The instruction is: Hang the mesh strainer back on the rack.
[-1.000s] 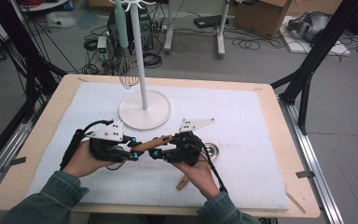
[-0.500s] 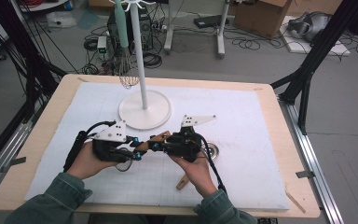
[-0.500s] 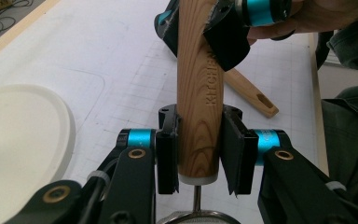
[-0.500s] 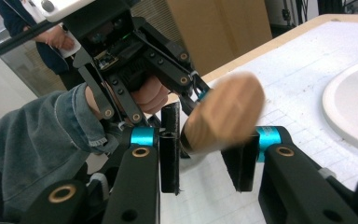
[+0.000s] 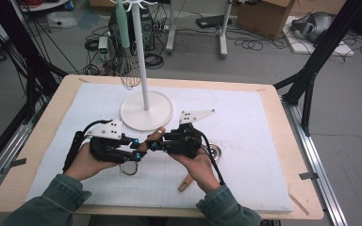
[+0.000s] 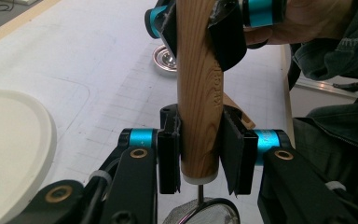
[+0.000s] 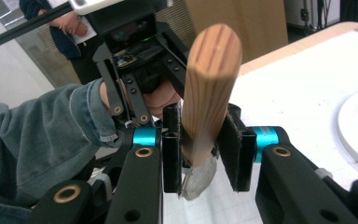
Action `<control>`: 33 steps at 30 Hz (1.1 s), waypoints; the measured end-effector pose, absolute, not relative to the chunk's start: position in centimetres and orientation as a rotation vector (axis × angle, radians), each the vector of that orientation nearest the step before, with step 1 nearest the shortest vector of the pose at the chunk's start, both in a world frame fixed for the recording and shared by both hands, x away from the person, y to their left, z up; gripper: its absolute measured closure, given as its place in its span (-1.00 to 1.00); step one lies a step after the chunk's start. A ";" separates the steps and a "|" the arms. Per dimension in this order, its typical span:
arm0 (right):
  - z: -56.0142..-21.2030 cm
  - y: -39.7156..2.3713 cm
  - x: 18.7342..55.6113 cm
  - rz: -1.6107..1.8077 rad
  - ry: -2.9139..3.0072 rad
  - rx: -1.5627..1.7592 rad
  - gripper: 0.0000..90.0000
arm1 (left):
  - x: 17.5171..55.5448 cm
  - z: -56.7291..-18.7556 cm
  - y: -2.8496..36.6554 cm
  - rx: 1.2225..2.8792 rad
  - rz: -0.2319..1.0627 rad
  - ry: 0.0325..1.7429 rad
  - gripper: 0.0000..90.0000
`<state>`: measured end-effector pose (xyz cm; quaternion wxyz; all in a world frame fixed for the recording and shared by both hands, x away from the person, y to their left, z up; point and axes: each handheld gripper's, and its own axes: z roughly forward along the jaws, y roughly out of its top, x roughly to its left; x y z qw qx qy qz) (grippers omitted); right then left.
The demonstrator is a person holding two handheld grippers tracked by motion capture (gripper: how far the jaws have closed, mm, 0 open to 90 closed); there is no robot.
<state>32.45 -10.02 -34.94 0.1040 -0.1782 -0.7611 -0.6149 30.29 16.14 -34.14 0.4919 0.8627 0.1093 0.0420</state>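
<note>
A small strainer with a wooden handle and wire mesh is held just above the white mat between both hands. My left gripper is shut on the handle's lower end, next to the mesh. My right gripper faces it and has just been closing; its pads now press on the handle nearer the free end. In the high view, the left gripper and the right gripper meet nose to nose at the handle.
A white stand with a round base rises just behind the hands, with a whisk hanging from it. A small metal dish and a wooden piece lie on the mat by the right hand.
The right gripper has slid left along the handle toward the left gripper and its jaws have closed on the wood. The left hand has kept still.
</note>
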 end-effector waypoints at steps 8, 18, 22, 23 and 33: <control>-34.1 -9.5 32.3 -1.892 -2.262 -0.565 0.59 | 29.8 -33.6 16.2 2.033 0.205 0.334 0.57; -33.0 -8.6 32.6 -1.861 -2.343 -0.505 0.62 | 29.6 -33.7 16.2 2.011 0.209 0.368 0.49; -32.0 -8.1 33.4 -1.791 -2.376 -0.422 0.62 | 29.2 -33.7 16.9 2.001 0.217 0.373 0.32; -31.8 -7.9 33.7 -1.772 -2.380 -0.409 0.62 | 29.1 -33.7 17.1 1.996 0.225 0.380 0.27; -30.1 -7.3 36.4 -1.675 -2.418 -0.324 0.62 | 28.4 -33.6 19.8 1.965 0.274 0.440 0.05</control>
